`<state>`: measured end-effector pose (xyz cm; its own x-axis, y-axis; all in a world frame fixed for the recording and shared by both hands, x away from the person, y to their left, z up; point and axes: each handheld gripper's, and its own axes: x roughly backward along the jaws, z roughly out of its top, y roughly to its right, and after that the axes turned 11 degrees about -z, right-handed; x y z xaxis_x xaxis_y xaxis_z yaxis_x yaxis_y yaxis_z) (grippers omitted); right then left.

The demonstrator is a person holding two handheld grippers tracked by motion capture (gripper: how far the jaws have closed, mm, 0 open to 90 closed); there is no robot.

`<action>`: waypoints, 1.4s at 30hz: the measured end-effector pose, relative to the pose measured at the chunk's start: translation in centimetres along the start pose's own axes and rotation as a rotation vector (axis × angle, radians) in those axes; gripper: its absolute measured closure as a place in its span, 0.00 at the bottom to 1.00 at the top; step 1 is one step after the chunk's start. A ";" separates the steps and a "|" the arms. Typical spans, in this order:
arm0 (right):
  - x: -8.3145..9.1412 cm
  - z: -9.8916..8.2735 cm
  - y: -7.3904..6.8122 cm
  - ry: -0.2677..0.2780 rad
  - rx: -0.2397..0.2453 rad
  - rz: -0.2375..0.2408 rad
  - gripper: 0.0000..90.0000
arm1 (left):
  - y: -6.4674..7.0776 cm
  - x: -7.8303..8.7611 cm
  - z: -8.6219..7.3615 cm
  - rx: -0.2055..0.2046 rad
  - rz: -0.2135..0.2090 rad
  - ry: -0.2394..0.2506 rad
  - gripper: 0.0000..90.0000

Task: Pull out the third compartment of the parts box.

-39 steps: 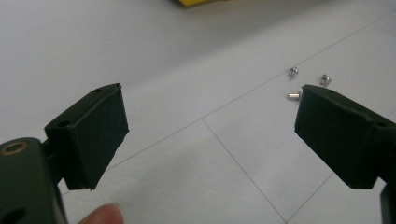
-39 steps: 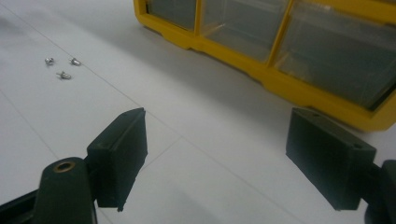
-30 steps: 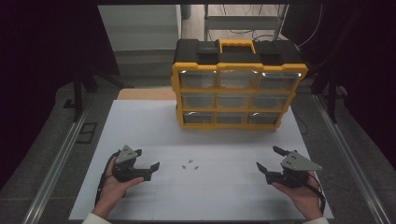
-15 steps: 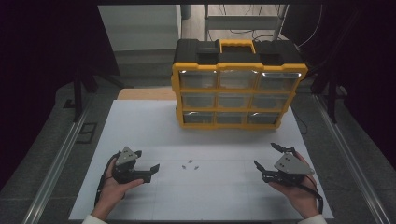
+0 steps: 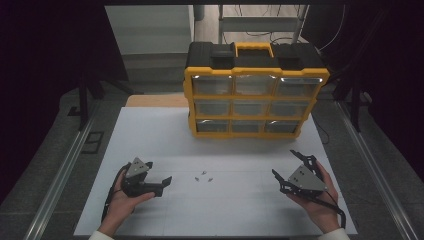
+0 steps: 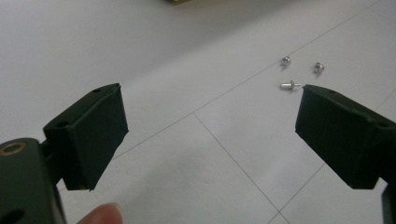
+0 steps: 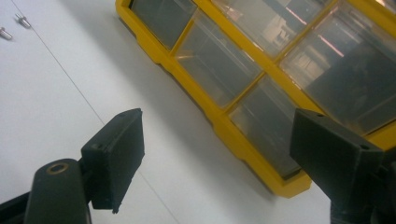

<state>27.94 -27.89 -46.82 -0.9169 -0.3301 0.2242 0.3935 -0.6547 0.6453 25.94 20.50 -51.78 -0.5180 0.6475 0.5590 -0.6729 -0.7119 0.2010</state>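
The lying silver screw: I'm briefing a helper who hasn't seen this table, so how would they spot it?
Start at the yellow-and-black drawer organiser on the white table. In front of it lie three small silver screws. Seen from the left gripper, the lying silver screw is nearest, on its side; the other two show round heads.

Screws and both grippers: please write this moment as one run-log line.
left gripper: open, near screws | right gripper: open, faces organizer | screws: untouched on table

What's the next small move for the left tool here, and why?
Probably ease the left tool forward and to its right toward the lying screw. Its jaws stand wide open with nothing between them, and the three screws rest loose on the white table just past its right jaw.
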 end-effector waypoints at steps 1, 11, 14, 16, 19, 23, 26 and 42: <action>0.0 0.1 0.0 0.000 0.007 -0.006 0.21 | 0.0 0.0 0.0 0.000 0.000 0.000 0.11; -0.1 0.4 0.2 0.001 0.039 -0.045 0.21 | 0.0 0.0 -0.1 -0.002 0.004 -0.006 0.11; -0.1 0.4 0.3 -0.004 0.039 -0.050 0.21 | -0.1 0.0 -0.1 0.001 0.006 -0.005 0.11; -0.2 0.6 0.5 -0.008 0.041 -0.062 0.21 | -0.1 0.0 -0.1 0.001 0.006 -0.005 0.11; -0.3 0.8 0.7 -0.007 0.043 -0.076 0.21 | -0.1 0.0 -0.1 0.004 0.011 -0.004 0.11; -0.8 1.7 1.3 -0.003 0.066 -0.101 0.21 | -0.2 0.1 -0.1 0.011 0.018 -0.001 0.11; -0.9 2.3 1.6 -0.003 0.078 -0.117 0.21 | -0.2 0.1 -0.1 0.012 0.019 0.001 0.11; -2.5 7.9 5.1 0.072 0.143 -0.228 0.21 | -0.2 0.1 -0.2 0.015 0.014 0.003 0.11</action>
<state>31.70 -25.03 -38.36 -0.9718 -0.2356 0.0122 0.1593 -0.6169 0.7707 25.89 20.81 -51.91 -0.5290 0.6381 0.5594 -0.6576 -0.7249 0.2051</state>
